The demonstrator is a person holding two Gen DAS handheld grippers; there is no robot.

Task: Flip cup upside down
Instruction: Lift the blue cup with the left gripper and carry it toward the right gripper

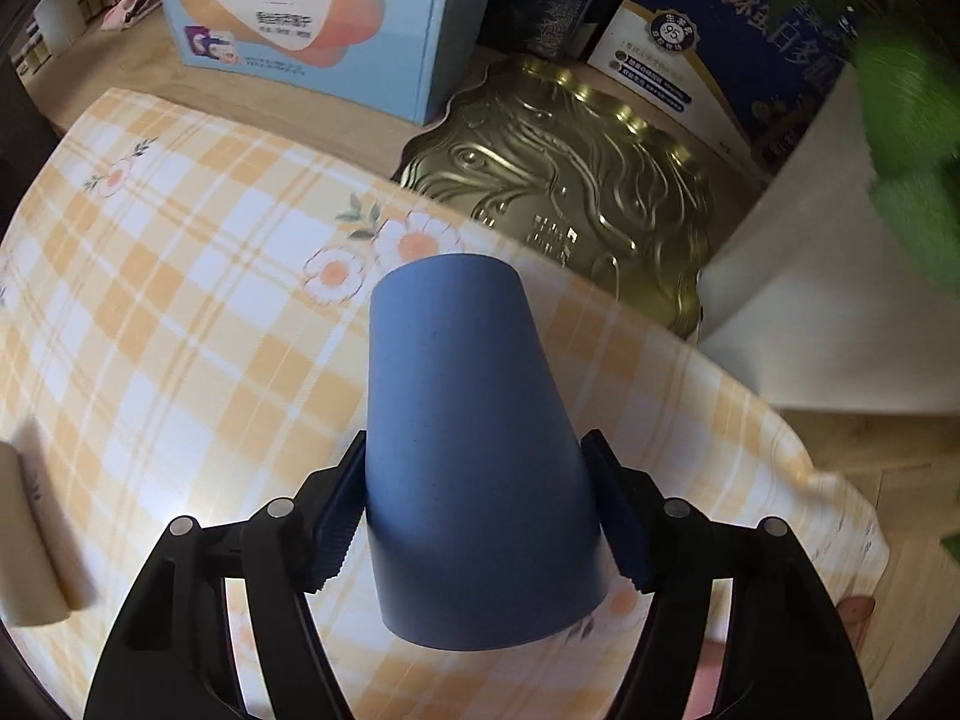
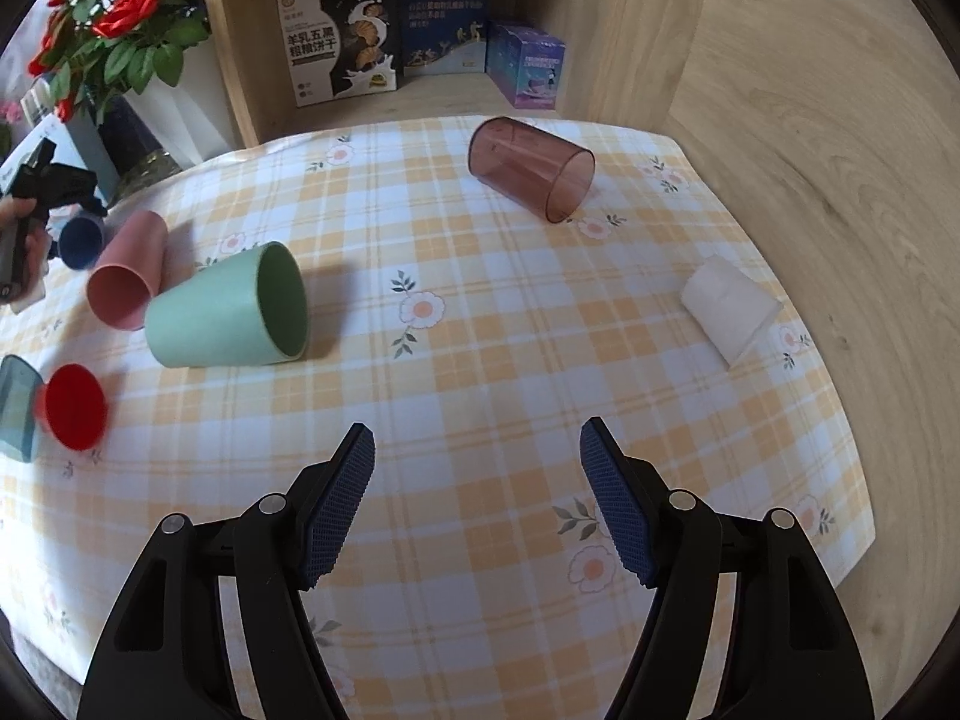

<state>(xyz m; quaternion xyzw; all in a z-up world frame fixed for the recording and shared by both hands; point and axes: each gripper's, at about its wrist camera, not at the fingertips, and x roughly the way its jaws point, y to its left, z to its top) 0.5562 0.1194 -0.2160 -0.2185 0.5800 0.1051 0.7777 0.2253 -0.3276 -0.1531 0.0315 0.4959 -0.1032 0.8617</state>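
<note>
I am holding the matte blue tapered plastic cup [image 1: 474, 450] in my left claw [image 1: 474, 516], both ribbed blue pads [image 1: 618, 516] pressing on its wider end while the narrower closed base is pointing away from me above the yellow-and-white checked floral cloth [image 1: 180, 300] on the counter. Just beyond the cup an embossed gold metal tin [image 1: 576, 180] is lying, with a pale blue carton [image 1: 312, 18] behind it to the left and a dark blue printed box [image 1: 738, 60] to the right.

My right claw [image 2: 477, 504] is hanging wide with nothing between its pads, above the same cloth. Ahead and left of it a mint green cup [image 2: 228, 312] is lying on its side, touching a pink cup [image 2: 129, 270] beyond it. A red cup [image 2: 75, 405] is lying further left. Ahead and slightly right a translucent maroon tumbler [image 2: 531, 168] is lying on its side, and a clear plastic cup [image 2: 729, 309] is lying well to the right.
</note>
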